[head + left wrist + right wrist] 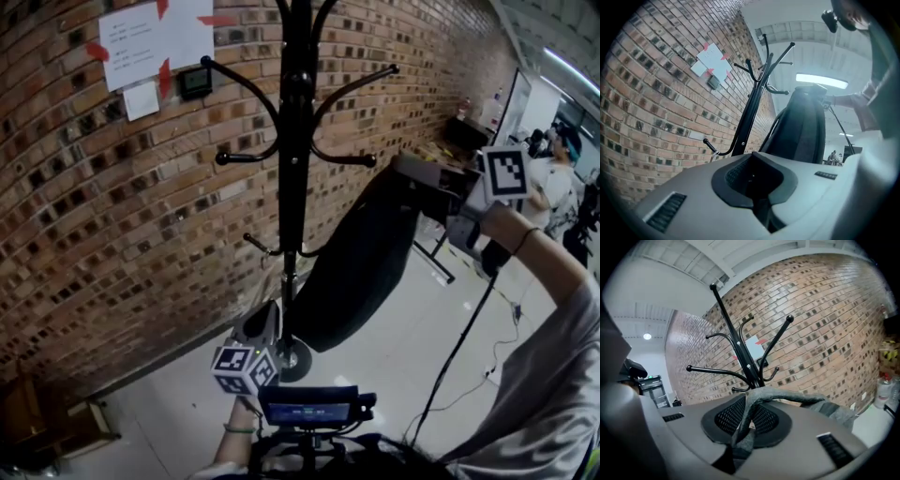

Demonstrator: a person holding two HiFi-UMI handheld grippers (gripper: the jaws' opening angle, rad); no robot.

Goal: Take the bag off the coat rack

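The 2 jaws of the right gripper (743, 425) were clamped on a grey strap (787, 394) of the bag (361, 267), and the strap ran out from between the pads. The 2 jaws of the left gripper (754, 187) were closed on each other with nothing between them. We saw the black bag hanging from the raised right gripper, just right of the coat rack (294, 141) pole. Its top was near the knob of 1 lower hook; we could not tell whether they touched. The left gripper sat low, near the rack's base, in front of the brick wall (112, 234).
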